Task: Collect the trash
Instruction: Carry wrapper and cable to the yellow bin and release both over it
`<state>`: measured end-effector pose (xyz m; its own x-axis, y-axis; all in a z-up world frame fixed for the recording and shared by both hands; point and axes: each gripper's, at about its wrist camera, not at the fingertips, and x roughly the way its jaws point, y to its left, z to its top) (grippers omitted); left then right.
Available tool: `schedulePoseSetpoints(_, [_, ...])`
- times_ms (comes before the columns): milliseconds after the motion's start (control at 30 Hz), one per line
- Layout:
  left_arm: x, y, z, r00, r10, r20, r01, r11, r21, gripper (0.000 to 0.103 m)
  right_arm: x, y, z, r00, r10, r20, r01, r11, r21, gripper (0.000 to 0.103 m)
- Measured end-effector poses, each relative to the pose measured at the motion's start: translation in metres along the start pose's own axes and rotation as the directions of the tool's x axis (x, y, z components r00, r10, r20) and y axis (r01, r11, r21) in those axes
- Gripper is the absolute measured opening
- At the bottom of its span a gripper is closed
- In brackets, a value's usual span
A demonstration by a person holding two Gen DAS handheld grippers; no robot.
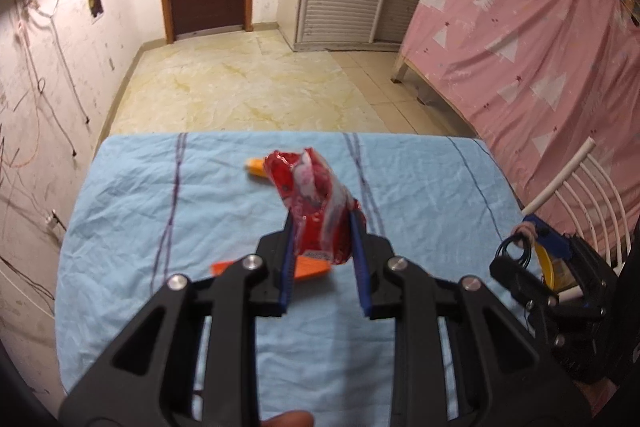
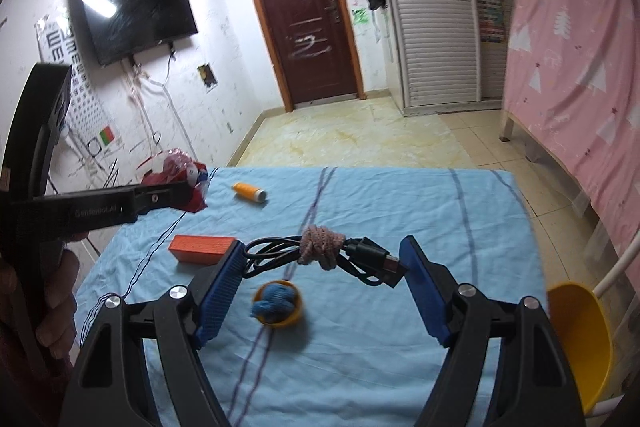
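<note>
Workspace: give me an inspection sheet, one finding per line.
Surface: table under a wrinkled blue cloth.
Job's things: red wrapper held up above the cloth; coiled black cable tied with pink cord.
Clutter: orange box, orange tube, yellow cap holding something blue, yellow bowl at the right edge.
Grippers: left gripper shut on the wrapper; right gripper has its jaws wide, the cable spanning between them.
Cables: loose wires down the left wall.
Surroundings: door, TV, pink curtain, white chair.
</note>
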<state>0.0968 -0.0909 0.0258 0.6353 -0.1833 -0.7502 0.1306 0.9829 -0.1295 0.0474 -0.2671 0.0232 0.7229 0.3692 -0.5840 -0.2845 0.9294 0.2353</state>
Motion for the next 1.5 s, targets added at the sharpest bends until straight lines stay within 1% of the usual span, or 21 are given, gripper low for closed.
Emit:
schedulePoseSetpoints(167, [0.001, -0.039, -0.002, 1.000, -0.002, 0.009, 0.001, 0.998, 0.064, 0.023, -0.022, -0.030, -0.004, 0.999, -0.026, 0.038, 0.024, 0.998, 0.050, 0.071])
schedulePoseSetpoints(400, [0.006, -0.092, -0.009, 1.000, -0.021, 0.002, 0.021, 0.987, 0.161, 0.023, -0.056, -0.079, -0.012, 0.993, -0.076, 0.092, 0.064, 0.989, 0.134, 0.071])
schedulePoseSetpoints(567, [0.012, -0.129, -0.014, 0.999, -0.042, -0.013, 0.044, 0.975, 0.217, 0.023, -0.080, -0.115, -0.020, 0.984, -0.130, 0.118, 0.106, 0.977, 0.186, 0.072])
schedulePoseSetpoints(733, [0.016, -0.167, -0.018, 0.997, -0.071, -0.029, 0.076, 0.961, 0.267, 0.023, -0.100, -0.154, -0.031, 0.973, -0.192, 0.130, 0.156, 0.955, 0.251, 0.072])
schedulePoseSetpoints(933, [0.018, -0.225, -0.023, 0.990, -0.128, -0.051, 0.138, 0.933, 0.332, 0.023, -0.116, -0.207, -0.054, 0.955, -0.276, 0.110, 0.224, 0.912, 0.343, 0.072])
schedulePoseSetpoints(1100, [0.024, -0.273, -0.026, 0.976, -0.200, -0.084, 0.217, 0.902, 0.374, 0.023, -0.115, -0.240, -0.070, 0.952, -0.297, 0.076, 0.246, 0.887, 0.390, 0.073])
schedulePoseSetpoints(1233, [0.037, -0.300, -0.029, 0.966, -0.228, -0.125, 0.259, 0.887, 0.382, 0.023, -0.108, -0.256, -0.080, 0.952, -0.304, 0.037, 0.266, 0.881, 0.392, 0.074])
schedulePoseSetpoints(1300, [0.045, -0.309, -0.031, 0.961, -0.234, -0.145, 0.272, 0.885, 0.377, 0.023, -0.103, -0.258, -0.085, 0.952, -0.305, 0.014, 0.276, 0.881, 0.384, 0.074])
schedulePoseSetpoints(1400, [0.058, -0.319, -0.034, 0.953, -0.244, -0.180, 0.295, 0.883, 0.365, 0.023, -0.094, -0.260, -0.090, 0.954, -0.299, -0.021, 0.285, 0.882, 0.375, 0.079])
schedulePoseSetpoints(1467, [0.066, -0.321, -0.036, 0.947, -0.251, -0.203, 0.309, 0.885, 0.348, 0.023, -0.093, -0.262, -0.092, 0.954, -0.300, -0.025, 0.287, 0.880, 0.379, 0.080])
schedulePoseSetpoints(1500, [0.070, -0.322, -0.036, 0.942, -0.255, -0.219, 0.319, 0.886, 0.337, 0.025, -0.092, -0.265, -0.093, 0.954, -0.300, -0.027, 0.287, 0.878, 0.383, 0.081])
